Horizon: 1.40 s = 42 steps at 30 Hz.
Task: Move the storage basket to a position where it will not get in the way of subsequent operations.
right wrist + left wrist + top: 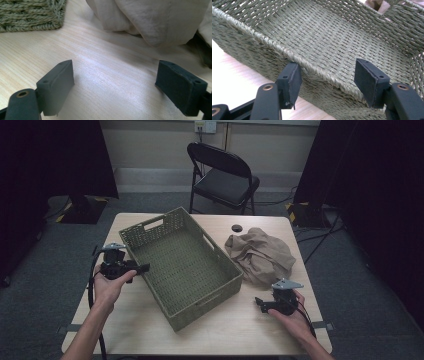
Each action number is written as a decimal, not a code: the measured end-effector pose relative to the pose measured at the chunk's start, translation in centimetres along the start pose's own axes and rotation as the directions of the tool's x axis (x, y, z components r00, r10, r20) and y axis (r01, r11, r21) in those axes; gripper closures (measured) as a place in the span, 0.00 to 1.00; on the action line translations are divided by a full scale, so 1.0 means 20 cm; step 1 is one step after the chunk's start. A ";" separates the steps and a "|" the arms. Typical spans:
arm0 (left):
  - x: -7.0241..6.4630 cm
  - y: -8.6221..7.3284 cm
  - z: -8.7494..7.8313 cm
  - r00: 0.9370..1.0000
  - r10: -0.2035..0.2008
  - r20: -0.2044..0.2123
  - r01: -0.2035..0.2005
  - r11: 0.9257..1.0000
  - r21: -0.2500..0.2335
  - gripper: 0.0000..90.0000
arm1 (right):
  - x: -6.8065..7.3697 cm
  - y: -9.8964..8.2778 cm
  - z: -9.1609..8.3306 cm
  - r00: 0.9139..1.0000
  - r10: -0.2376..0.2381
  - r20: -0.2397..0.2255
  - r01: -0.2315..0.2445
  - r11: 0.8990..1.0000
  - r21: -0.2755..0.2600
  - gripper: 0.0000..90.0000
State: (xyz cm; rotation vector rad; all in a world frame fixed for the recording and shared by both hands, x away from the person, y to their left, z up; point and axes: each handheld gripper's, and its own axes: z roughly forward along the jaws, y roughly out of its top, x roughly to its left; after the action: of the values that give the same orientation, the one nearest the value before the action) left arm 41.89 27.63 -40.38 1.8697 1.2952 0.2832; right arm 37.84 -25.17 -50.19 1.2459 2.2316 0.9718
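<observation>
An olive woven basket (205, 306) sits slantwise and empty in the middle of the wooden table (240, 332). My left gripper (142, 267) is at its left long wall. In the left gripper view the basket rim (262, 37) runs between the jaws of this gripper (328, 75): one pad outside the wall, one over the inside, neither pressing. A crumpled beige cloth (260, 255) lies to the right of the basket. My right gripper (259, 303) hovers low over bare wood just in front of it. In its own view the right gripper (115, 75) is open and empty, with the cloth (155, 20) ahead.
A black folding chair (222, 175) stands behind the table. A round cable hole (236, 228) is near the far edge. The basket's corner (30, 15) is at the upper left of the right gripper view. Dark curtains hang on both sides.
</observation>
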 end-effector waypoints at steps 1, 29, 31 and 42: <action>0.01 0.00 0.00 1.000 -0.002 -0.005 0.002 1.000 0.001 0.44 | 0.00 0.00 0.00 1.000 -0.001 0.000 0.001 1.000 0.000 0.16; 0.21 0.09 0.00 0.991 -0.032 -0.130 0.033 0.999 0.008 0.61 | 0.00 0.00 0.00 1.000 -0.004 -0.003 0.004 1.000 0.000 0.16; 0.19 0.08 -0.01 0.988 -0.022 -0.150 0.022 1.000 0.000 0.60 | 0.00 0.00 0.00 1.000 -0.005 -0.004 0.005 1.000 0.000 0.16; 0.04 -0.04 -0.13 0.990 -0.036 -0.138 0.033 0.999 -0.028 0.24 | 0.00 0.01 0.01 1.000 -0.011 -0.011 0.011 1.000 0.001 0.15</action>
State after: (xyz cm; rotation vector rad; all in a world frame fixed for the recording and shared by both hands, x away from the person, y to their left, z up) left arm 40.15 29.77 -39.49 1.8305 1.4087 0.4156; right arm 38.02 -25.07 -50.19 1.2304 2.2445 0.9759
